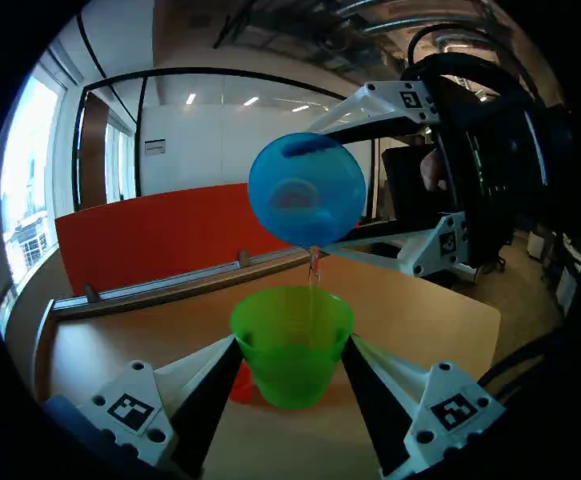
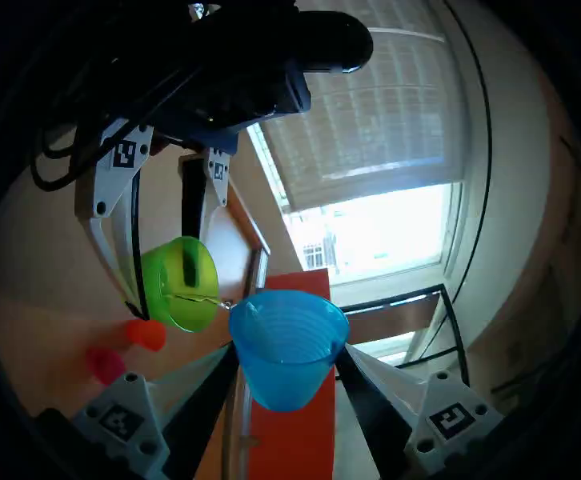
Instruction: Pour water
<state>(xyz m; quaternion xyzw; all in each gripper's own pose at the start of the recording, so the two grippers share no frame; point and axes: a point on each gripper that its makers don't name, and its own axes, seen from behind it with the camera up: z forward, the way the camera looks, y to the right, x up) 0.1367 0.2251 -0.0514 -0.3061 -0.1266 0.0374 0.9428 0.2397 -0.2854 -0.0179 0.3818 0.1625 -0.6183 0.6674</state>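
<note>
- Left gripper view: an office room, with a bright window at the left edge and glass partitions across the back. A small wall sign (image 1: 155, 146) at upper left is too small to read.
- A long orange-red divider panel (image 1: 154, 232) stands behind the pale wooden table (image 1: 434, 312).
- At lower centre the left gripper (image 1: 293, 352) clamps a translucent green plastic cup (image 1: 292, 356) upright between both fingers. Each finger carries a black-and-white square marker.
- Above it, the right gripper (image 1: 330, 188) reaches in from the upper right and grips a translucent blue plastic cup (image 1: 306, 200), tipped mouth-forward.
- A thin stream of water (image 1: 314, 276) falls from the blue rim into the green cup.
- A small red object (image 1: 242, 386) sits just behind the green cup, at its lower left.
- Right gripper view: a blind-covered window fills the upper right, with the table at the left.
- The blue cup (image 2: 288, 352) is pinched between the near fingers at lower centre.
- The green cup (image 2: 180, 284) is in the far gripper's fingers to its upper left.
- A small red-orange object (image 2: 145, 334) and a small pink one (image 2: 104, 364) lie at lower left.
</note>
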